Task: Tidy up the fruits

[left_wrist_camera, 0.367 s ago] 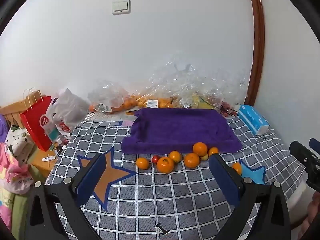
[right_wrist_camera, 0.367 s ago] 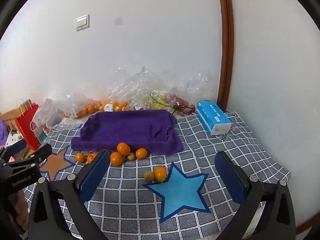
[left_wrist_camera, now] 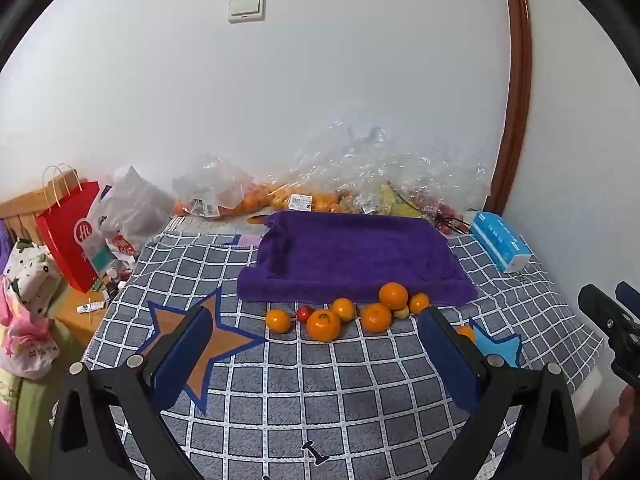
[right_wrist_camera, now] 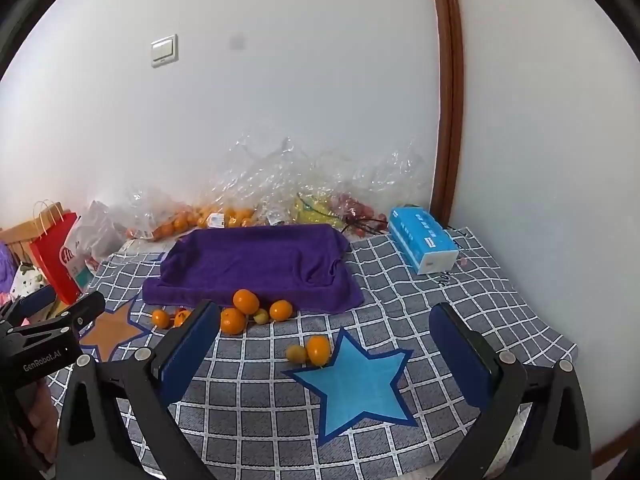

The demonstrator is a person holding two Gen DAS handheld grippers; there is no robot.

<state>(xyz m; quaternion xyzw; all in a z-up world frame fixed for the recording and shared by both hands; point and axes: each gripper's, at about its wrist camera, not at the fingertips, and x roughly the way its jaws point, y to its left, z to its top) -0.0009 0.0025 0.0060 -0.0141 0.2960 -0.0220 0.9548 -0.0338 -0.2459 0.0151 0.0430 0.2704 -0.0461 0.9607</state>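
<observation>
Several oranges [left_wrist_camera: 324,324] lie in a loose row on the checked cloth just in front of a purple towel [left_wrist_camera: 352,256], with a small red fruit [left_wrist_camera: 305,313] among them. One more orange [right_wrist_camera: 319,350] and a small yellow-green fruit [right_wrist_camera: 296,353] sit apart beside the blue star. My left gripper [left_wrist_camera: 316,340] hovers open above the cloth, short of the row, nothing between its fingers. My right gripper [right_wrist_camera: 324,340] is open too, above the blue star, with the lone orange in line between its fingers but farther off.
Clear plastic bags of fruit [left_wrist_camera: 360,184] pile against the back wall. A blue tissue box [right_wrist_camera: 424,244] lies at the right of the towel. A red paper bag [left_wrist_camera: 72,232] and clutter stand off the left edge. The checked cloth [right_wrist_camera: 248,392] drops off at right.
</observation>
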